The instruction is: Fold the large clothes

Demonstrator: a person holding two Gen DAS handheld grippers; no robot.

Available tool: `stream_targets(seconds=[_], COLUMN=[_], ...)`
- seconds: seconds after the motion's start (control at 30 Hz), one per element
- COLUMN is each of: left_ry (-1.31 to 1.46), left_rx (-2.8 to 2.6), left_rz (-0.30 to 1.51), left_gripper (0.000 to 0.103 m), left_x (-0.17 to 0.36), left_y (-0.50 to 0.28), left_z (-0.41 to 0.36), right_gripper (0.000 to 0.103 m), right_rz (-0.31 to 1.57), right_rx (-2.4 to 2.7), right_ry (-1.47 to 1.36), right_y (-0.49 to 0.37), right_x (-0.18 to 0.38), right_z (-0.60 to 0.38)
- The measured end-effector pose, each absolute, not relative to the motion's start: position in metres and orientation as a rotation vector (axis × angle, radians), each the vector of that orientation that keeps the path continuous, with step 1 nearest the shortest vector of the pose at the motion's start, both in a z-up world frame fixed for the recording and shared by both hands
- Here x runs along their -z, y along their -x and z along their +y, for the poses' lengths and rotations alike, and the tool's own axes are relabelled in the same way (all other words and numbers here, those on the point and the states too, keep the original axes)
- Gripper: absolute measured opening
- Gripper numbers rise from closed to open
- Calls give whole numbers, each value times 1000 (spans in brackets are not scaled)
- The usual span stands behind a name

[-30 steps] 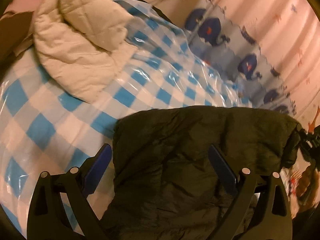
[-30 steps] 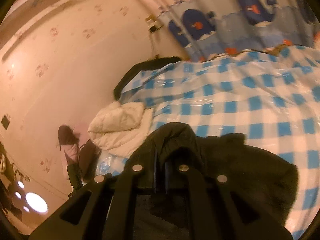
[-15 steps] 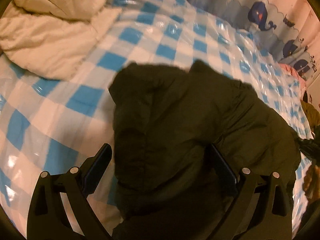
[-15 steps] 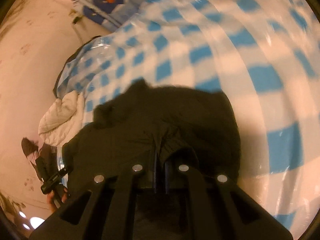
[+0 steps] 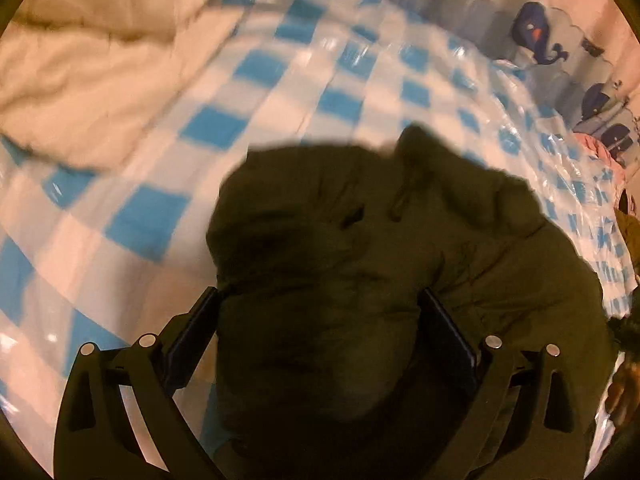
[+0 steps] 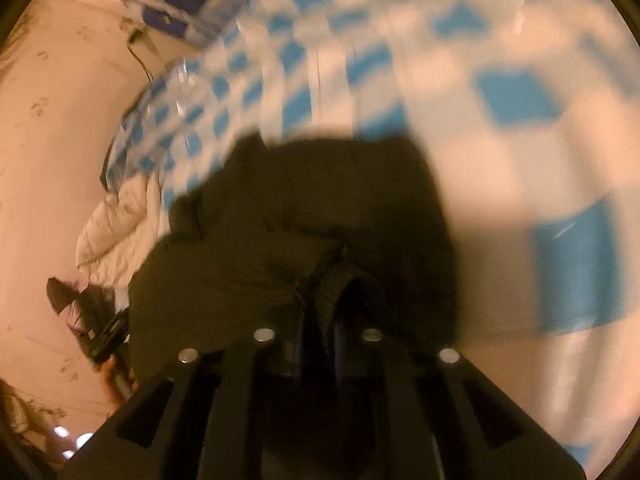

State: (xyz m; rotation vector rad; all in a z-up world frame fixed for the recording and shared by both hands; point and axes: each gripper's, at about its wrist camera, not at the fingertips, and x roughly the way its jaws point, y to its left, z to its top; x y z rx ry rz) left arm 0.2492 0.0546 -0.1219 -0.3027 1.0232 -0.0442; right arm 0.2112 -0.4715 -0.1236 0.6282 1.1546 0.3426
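Jacket: dark padded jacket (image 5: 360, 264) lies bunched on the blue-checked cover (image 5: 152, 216), near side.
Left gripper (image 5: 320, 320): fingers spread wide, jacket bulk between them; whether the pads press it, I cannot tell.
Right gripper (image 6: 318, 344): fingers narrow, just starting to part, a jacket fold between them.
Far left: white quilted coat (image 5: 80, 80).
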Motion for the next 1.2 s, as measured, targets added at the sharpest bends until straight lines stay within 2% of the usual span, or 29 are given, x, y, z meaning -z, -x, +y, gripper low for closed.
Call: stream_targets(seconds=[0.13, 0.17, 0.2, 0.27, 0.33, 0.4, 0.43, 0.53, 0.6, 0.67, 0.8, 0.93, 1.0, 1.1, 1.2], left_ry=[338, 333, 335, 328, 293, 268, 261, 222, 210, 232, 177, 231, 201, 121, 51], left_rx=[41, 48, 69, 90, 83, 78, 72, 41, 44, 61, 53, 91, 105, 112, 108], left_rz=[969, 934, 885, 824, 788, 819, 844, 910, 930, 938, 929, 858, 858, 931, 961], left_gripper=[94, 94, 94, 94, 94, 94, 94, 94, 94, 95, 95, 95, 95, 95, 95], left_x=[100, 90, 77, 62, 55, 63, 69, 92, 105, 110, 99, 73, 72, 99, 122], left_y=[-241, -238, -233, -227, -225, -229, -232, -241, -244, -242, -236, -221, -218, -224, -228], left_z=[62, 60, 57, 53, 46, 43, 42, 40, 40, 40, 31, 33, 28, 14, 1], right_gripper=[21, 29, 42, 57, 58, 69, 70, 71, 69, 67, 66, 70, 71, 71, 72], right_rz=[1141, 1125, 1102, 986, 896, 842, 841, 930, 1027, 1012, 1003, 909, 964, 1044, 1073], right_rx=[-349, -336, -329, -254, -284, -332, -354, -366, -295, -333, -320, -329, -283, -262, -255], right_ry=[-637, -655, -667, -601, -562, -489, -459, -347, -290, -347, -425, -276, -201, -189, -236], right_y=[-202, -194, -188, -171, -168, -177, -183, -214, -234, -235, -223, -176, -168, -170, -178], right_x=[119, 111, 102, 67, 41, 20, 17, 45, 96, 127, 108, 60, 70, 118, 122], right_z=[-478, -486, -491, -496, -483, -449, -433, -383, -377, -388, -400, -382, -377, -385, -390])
